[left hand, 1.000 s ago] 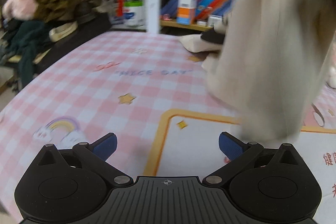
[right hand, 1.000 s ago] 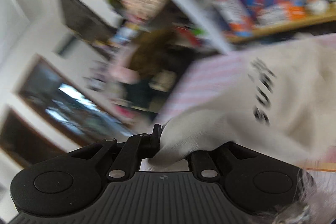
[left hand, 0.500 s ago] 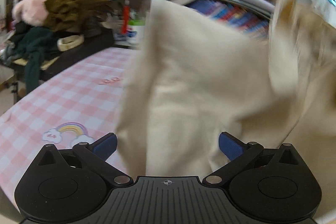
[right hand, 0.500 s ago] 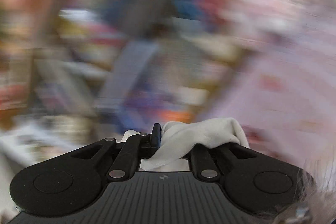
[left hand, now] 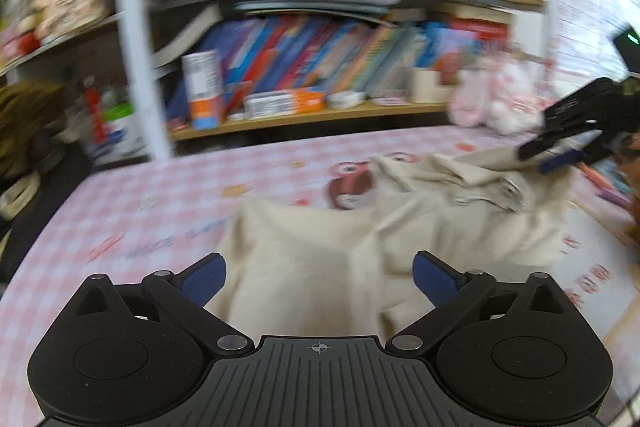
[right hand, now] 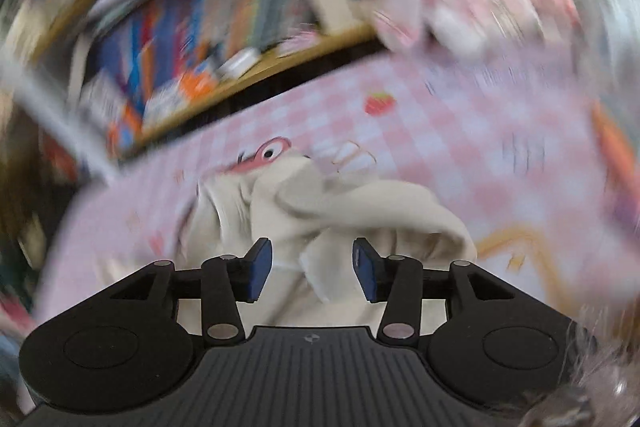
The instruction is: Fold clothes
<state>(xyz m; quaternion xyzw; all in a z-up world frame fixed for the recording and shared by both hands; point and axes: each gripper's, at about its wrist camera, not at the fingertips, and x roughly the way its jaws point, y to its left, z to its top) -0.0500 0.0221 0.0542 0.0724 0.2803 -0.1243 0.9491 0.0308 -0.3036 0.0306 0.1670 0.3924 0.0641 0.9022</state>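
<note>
The blue pads [right hand: 260, 269] of the right gripper [right hand: 312, 267] were seen parted, the jaws having just been opening, and a bunched fold of the cream garment [right hand: 360, 203] lay loosely between them without being pressed from either side; the cloth was judged to have been let go onto the table. The left gripper [left hand: 320, 273] was held with its pads [left hand: 204, 273] spread wide and nothing between them, poised just above the near edge of the same garment [left hand: 304, 251], which it was not seen to touch. In the left wrist view the right gripper [left hand: 560, 155] could be made out at the far right end of the cloth, low over its ribbed hem. The garment was spread in a rumpled heap across the middle of the pink checked tablecloth [left hand: 120, 211], one flap turned over and several ridges left in it; no clean crease or squared edge could be found. A bookshelf [left hand: 320, 115] crowded with books was visible behind the table, and a pink plush toy [left hand: 492, 103] at its far edge. As a judgement, the folding was hardly begun: the piece had only been laid down, and smoothing it flat and every fold proper were left to be done. Much of both views was blurred, so finer detail of the cloth could not be told.
</note>
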